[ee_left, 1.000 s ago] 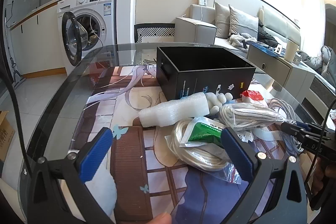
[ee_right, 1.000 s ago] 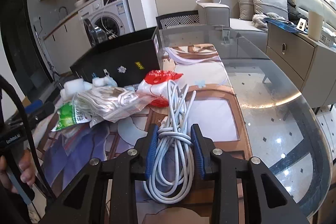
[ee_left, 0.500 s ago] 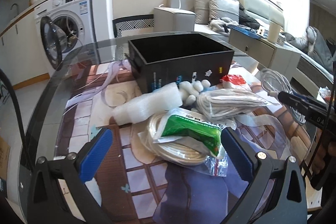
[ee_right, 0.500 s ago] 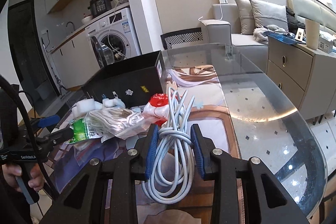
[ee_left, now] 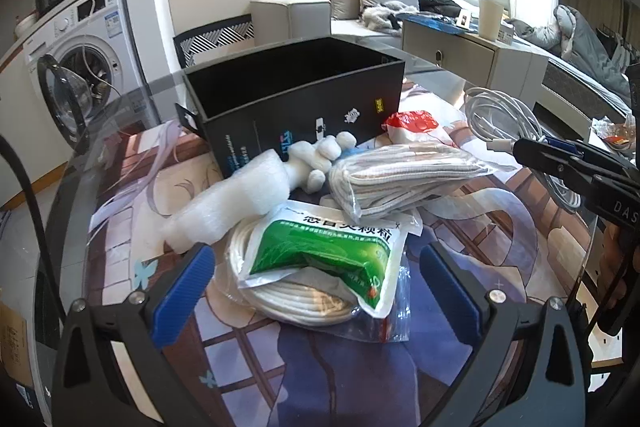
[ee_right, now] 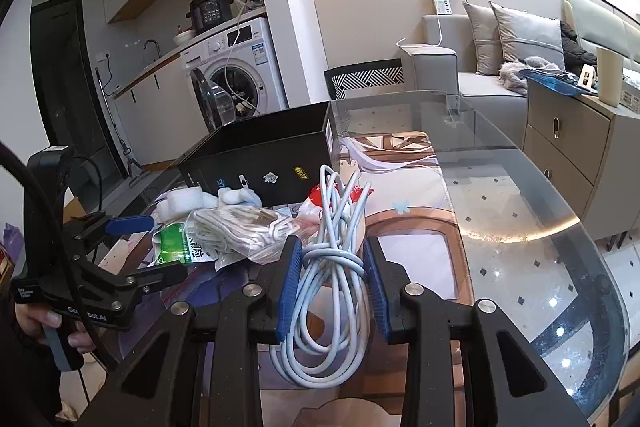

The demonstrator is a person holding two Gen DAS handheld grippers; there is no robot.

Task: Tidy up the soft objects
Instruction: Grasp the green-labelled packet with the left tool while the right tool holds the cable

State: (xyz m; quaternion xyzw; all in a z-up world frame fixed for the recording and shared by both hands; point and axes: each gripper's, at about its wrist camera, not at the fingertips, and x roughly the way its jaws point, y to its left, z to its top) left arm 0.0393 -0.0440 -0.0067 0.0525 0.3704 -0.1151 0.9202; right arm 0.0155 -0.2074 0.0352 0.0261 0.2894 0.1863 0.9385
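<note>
My left gripper (ee_left: 316, 283) is open, its blue pads either side of a green-and-white pouch (ee_left: 320, 251) that lies on a coil of white rope (ee_left: 296, 295). Behind them lie a white foam roll (ee_left: 232, 203), a small white plush (ee_left: 316, 159), a clear bag of white cord (ee_left: 404, 175) and a red-and-white bag (ee_left: 412, 123). An open black box (ee_left: 296, 83) stands behind the pile. My right gripper (ee_right: 332, 279) is shut on a bundle of pale cable (ee_right: 332, 259), to the right of the pile.
Everything sits on a glass table (ee_right: 520, 211) over a printed mat. The table's curved edge runs along the right. A washing machine (ee_right: 240, 75) with its door open, a sofa (ee_right: 480, 67) and a low cabinet (ee_right: 568, 135) stand beyond the table.
My left gripper has swung and rolled toward the pile, so the pouch and rope now sit between its pads. The right gripper kept its hold on the cable and tipped up slightly.
</note>
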